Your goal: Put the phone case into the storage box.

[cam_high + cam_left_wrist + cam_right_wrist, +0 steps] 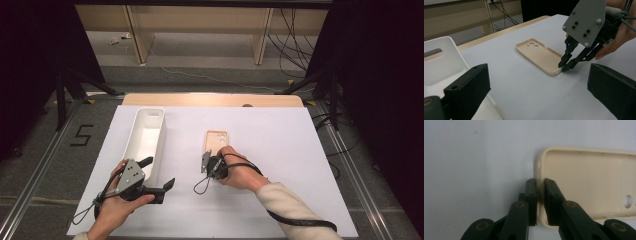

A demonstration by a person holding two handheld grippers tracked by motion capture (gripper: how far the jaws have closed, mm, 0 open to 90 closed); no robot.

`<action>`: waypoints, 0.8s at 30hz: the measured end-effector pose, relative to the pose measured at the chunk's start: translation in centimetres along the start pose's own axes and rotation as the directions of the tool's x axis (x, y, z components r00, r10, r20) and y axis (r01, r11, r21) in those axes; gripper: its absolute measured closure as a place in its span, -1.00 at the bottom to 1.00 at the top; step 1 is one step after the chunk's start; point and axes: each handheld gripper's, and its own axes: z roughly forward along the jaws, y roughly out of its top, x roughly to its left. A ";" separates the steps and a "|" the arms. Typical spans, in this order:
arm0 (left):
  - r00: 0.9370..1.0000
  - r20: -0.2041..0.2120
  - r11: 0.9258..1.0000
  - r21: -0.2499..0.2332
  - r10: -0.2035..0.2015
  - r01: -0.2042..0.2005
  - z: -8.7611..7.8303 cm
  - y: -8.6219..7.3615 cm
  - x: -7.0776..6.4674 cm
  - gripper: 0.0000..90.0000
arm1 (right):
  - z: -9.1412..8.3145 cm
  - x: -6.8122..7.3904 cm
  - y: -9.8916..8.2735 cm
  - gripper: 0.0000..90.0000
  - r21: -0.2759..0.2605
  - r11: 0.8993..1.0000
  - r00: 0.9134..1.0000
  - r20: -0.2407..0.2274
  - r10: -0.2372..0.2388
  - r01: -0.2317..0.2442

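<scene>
Beige soft plastic phone case (540, 55), camera cut-outs showing, hollow side up on white tabletop (280, 150); bottom rim pinched by right gripper (540, 195); left gripper (159, 175) wide.

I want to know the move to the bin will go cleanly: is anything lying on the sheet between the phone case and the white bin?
Nothing visible does. The right tool pinches the phone case by its end wall, and bare white sheet lies between it and the white bin.
</scene>
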 end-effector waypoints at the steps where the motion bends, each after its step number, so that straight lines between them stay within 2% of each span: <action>1: 1.000 0.000 1.000 0.000 0.000 0.000 0.0 0.0 0.0 -0.91 | 0.0 0.0 0.0 0.85 0.000 1.000 1.000 0.001 0.000 0.000; 24: 1.000 -0.002 1.000 0.000 0.002 -0.002 0.0 0.0 0.0 -0.91 | 0.0 0.0 -0.1 0.90 -0.006 1.000 1.000 -0.001 -0.001 0.001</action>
